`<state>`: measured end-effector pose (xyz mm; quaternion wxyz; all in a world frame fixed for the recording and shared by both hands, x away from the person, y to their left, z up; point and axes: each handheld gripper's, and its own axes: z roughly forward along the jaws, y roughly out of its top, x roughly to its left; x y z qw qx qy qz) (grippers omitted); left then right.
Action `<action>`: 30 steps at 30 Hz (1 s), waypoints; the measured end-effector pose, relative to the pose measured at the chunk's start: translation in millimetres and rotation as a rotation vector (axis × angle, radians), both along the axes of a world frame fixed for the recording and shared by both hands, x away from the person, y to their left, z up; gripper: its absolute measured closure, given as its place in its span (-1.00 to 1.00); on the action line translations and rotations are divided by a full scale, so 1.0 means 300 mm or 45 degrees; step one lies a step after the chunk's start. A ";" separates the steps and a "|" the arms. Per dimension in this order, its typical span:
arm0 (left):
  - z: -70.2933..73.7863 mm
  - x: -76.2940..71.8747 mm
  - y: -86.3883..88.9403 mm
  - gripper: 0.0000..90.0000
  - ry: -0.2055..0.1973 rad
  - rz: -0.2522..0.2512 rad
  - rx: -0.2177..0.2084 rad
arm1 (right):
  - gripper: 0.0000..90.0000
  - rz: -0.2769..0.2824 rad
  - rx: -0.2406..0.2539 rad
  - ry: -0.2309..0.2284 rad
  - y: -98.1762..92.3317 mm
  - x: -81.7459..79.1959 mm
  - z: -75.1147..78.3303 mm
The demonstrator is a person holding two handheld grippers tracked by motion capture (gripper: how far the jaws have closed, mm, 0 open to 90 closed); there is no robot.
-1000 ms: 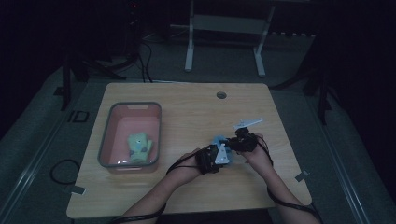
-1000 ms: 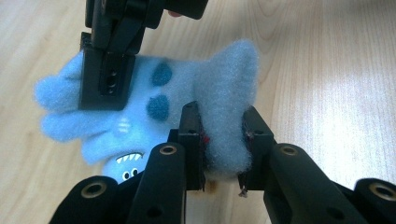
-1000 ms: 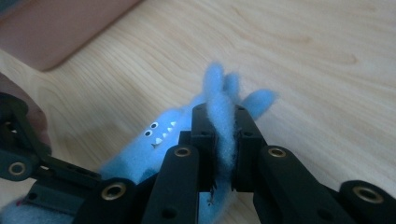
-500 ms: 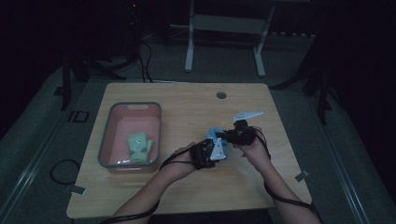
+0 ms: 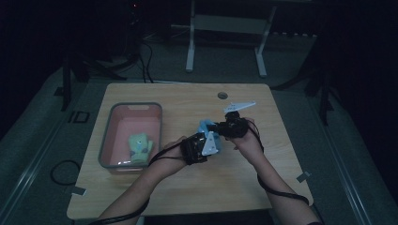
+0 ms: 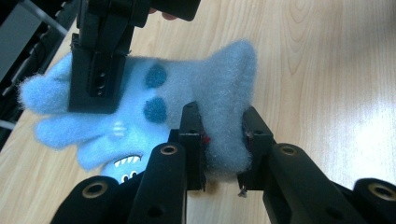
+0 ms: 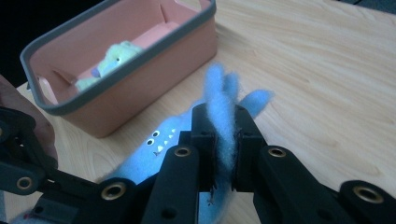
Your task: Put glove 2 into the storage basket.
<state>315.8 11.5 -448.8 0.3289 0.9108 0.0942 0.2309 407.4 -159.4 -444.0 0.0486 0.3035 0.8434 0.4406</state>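
From the high view, both claws met above the middle of the bench (image 5: 281, 187), the left claw (image 5: 202, 144) and right claw (image 5: 224, 127) each clenched on the blue fuzzy glove (image 5: 206, 127) stretched between them, the pink bin (image 5: 107, 154) well off to the left with a green glove (image 5: 140, 146) inside.

In the left gripper view, the jaws pinched the blue glove's (image 6: 187, 107) cuff end, with its fingers running away to the left under the other claw.

In the right gripper view, the jaws squeezed a thin fold of the blue glove (image 7: 224, 112); the bin (image 7: 140, 56) lay just beyond. The glove's lower part was hidden behind the jaws.

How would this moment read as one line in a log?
left tongs: shut on blue glove | right tongs: shut on blue glove | pink bin: green glove inside
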 end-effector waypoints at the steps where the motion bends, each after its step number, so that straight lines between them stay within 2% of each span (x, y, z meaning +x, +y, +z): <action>1: 0.004 0.000 0.006 0.69 -0.005 0.004 -0.005 | 0.83 0.004 0.000 -0.006 0.007 0.002 0.006; 11: 0.049 -0.008 0.065 0.69 -0.024 0.043 0.012 | 0.84 0.037 -0.003 -0.023 0.081 0.012 0.048; 15: 0.062 -0.011 0.106 0.69 -0.026 0.072 0.023 | 0.83 0.070 -0.011 -0.027 0.135 0.020 0.066; 30: 0.060 -0.032 0.255 0.69 -0.009 0.165 0.046 | 0.83 0.148 -0.008 -0.003 0.317 0.036 0.064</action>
